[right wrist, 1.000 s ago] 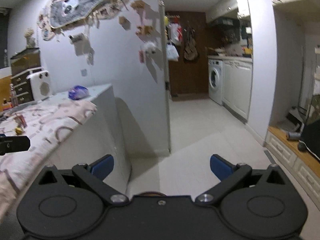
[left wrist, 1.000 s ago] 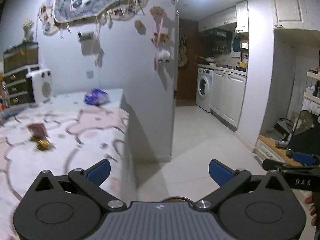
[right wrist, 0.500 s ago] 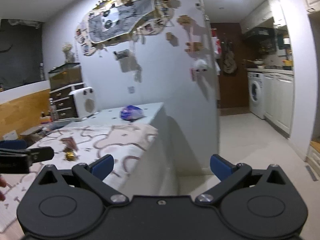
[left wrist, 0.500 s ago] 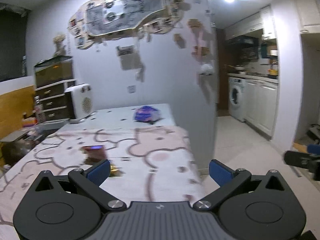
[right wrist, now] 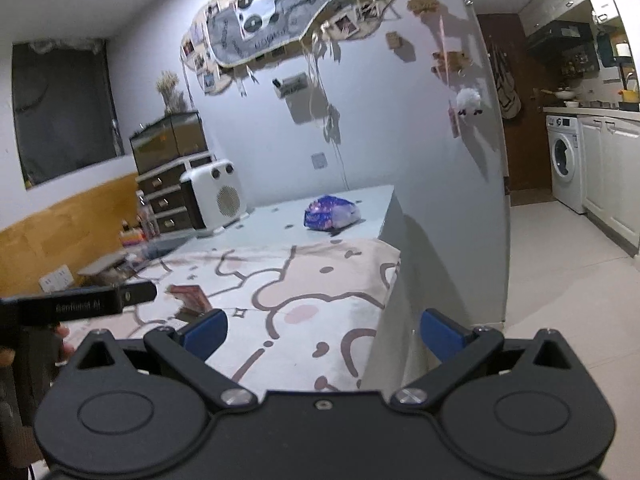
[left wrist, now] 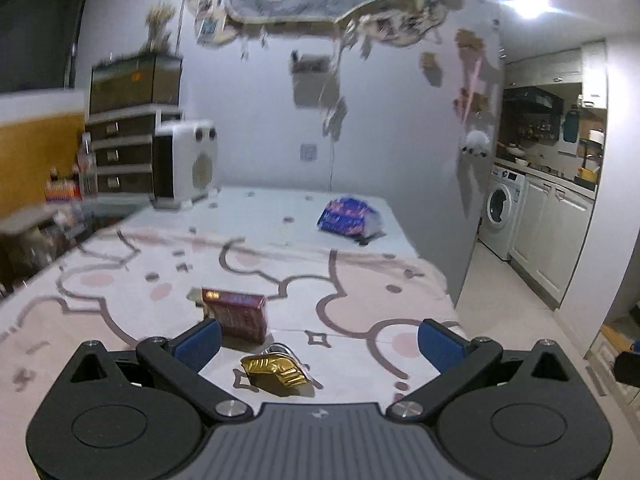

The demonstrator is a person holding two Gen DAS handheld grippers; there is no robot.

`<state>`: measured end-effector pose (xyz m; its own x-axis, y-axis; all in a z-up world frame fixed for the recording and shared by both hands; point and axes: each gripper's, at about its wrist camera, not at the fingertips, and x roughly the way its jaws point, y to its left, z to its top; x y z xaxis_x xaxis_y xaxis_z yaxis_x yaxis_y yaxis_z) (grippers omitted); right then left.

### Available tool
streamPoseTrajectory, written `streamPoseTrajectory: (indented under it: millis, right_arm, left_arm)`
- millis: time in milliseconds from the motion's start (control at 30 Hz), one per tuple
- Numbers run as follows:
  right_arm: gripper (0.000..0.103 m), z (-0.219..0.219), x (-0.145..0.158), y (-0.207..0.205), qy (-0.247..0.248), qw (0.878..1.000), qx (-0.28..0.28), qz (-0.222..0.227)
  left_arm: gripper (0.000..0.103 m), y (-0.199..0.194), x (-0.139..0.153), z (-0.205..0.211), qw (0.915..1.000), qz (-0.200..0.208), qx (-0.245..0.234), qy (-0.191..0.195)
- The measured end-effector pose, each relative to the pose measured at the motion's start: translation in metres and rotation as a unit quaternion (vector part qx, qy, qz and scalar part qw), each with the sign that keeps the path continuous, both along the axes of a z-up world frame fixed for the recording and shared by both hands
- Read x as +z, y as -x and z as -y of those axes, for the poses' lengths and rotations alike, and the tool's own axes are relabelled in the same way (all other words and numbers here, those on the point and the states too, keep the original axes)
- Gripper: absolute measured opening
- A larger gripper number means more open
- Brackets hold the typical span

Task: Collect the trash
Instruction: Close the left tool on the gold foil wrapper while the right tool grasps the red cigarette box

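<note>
With both the left claw [left wrist: 318, 338] and the right claw [right wrist: 323, 328] being held wide and empty, a crumpled gold foil wrapper [left wrist: 275, 368], lying just in front of the maroon box [left wrist: 235, 313] on the table [left wrist: 360, 280], is being judged light, crushable and best pinched across its middle.

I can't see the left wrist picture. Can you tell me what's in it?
The open left gripper hangs over a table with a pink cartoon cloth, right above a crumpled gold wrapper and a dark red box. Farther back sit a blue snack bag and a white heater.
</note>
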<state>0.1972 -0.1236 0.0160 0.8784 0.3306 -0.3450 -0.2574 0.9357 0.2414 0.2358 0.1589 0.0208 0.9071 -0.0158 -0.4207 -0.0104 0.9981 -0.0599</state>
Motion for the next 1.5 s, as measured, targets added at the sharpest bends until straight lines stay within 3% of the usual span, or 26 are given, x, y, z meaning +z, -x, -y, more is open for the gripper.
streamPoseTrajectory:
  millis: [133, 233, 300, 333, 400, 433, 500, 600, 800, 967, 1233, 1267, 1333, 1500]
  right_arm:
    - [0.103, -0.015, 0.000, -0.028, -0.008, 1.000, 0.022, -0.008]
    - [0.103, -0.031, 0.003, -0.051, -0.015, 0.998, 0.049, -0.022]
    - [0.100, -0.044, 0.005, -0.067, -0.006, 0.998, 0.059, -0.032]
    - [0.095, -0.053, 0.006, -0.076, 0.001, 0.997, 0.065, -0.034]
    - [0.063, -0.069, 0.004, -0.093, 0.007, 0.996, 0.079, -0.047]
    - [0.056, -0.077, 0.002, -0.103, 0.007, 0.994, 0.087, -0.062]
    - [0.031, -0.094, -0.006, -0.125, -0.003, 0.989, 0.105, -0.103]
    - [0.017, -0.118, -0.025, -0.152, -0.014, 0.980, 0.127, -0.152]
    - [0.011, -0.159, -0.052, -0.187, -0.017, 0.971, 0.149, -0.187]
    - [0.011, -0.184, -0.059, -0.216, -0.014, 0.963, 0.167, -0.212]
    - [0.010, -0.220, -0.063, -0.222, 0.007, 0.926, 0.261, -0.273]
    - [0.010, -0.223, -0.062, -0.220, 0.012, 0.925, 0.266, -0.271]
    - [0.010, -0.228, -0.056, -0.216, 0.027, 0.928, 0.269, -0.255]
    - [0.011, -0.233, -0.030, -0.216, 0.047, 0.941, 0.266, -0.202]
  left_arm:
    - [0.103, -0.032, -0.029, -0.022, 0.9991, -0.035, 0.003, 0.025]
    - [0.103, -0.037, -0.049, -0.036, 0.9983, -0.035, 0.005, 0.047]
    - [0.103, -0.038, -0.054, -0.040, 0.9985, -0.036, 0.000, 0.042]
    - [0.103, -0.036, -0.056, -0.040, 0.9990, -0.026, -0.003, 0.036]
    - [0.102, -0.033, -0.060, -0.037, 0.9998, -0.012, -0.011, 0.014]
    - [0.102, -0.033, -0.062, -0.036, 0.9997, -0.016, -0.020, 0.005]
    - [0.101, -0.037, -0.067, -0.036, 0.9990, -0.027, -0.033, 0.009]
    - [0.096, -0.045, -0.072, -0.044, 0.9969, -0.047, -0.047, 0.041]
    - [0.087, -0.057, -0.081, -0.061, 0.9907, -0.078, -0.046, 0.102]
    - [0.086, -0.062, -0.081, -0.062, 0.9902, -0.077, -0.046, 0.107]
    - [0.074, -0.062, -0.081, -0.065, 0.9901, -0.075, -0.036, 0.114]
    - [0.072, -0.062, -0.080, -0.065, 0.9904, -0.075, -0.032, 0.112]
    - [0.051, -0.062, -0.080, -0.066, 0.9912, -0.077, -0.020, 0.106]
    - [0.040, -0.062, -0.080, -0.071, 0.9906, -0.078, -0.010, 0.113]
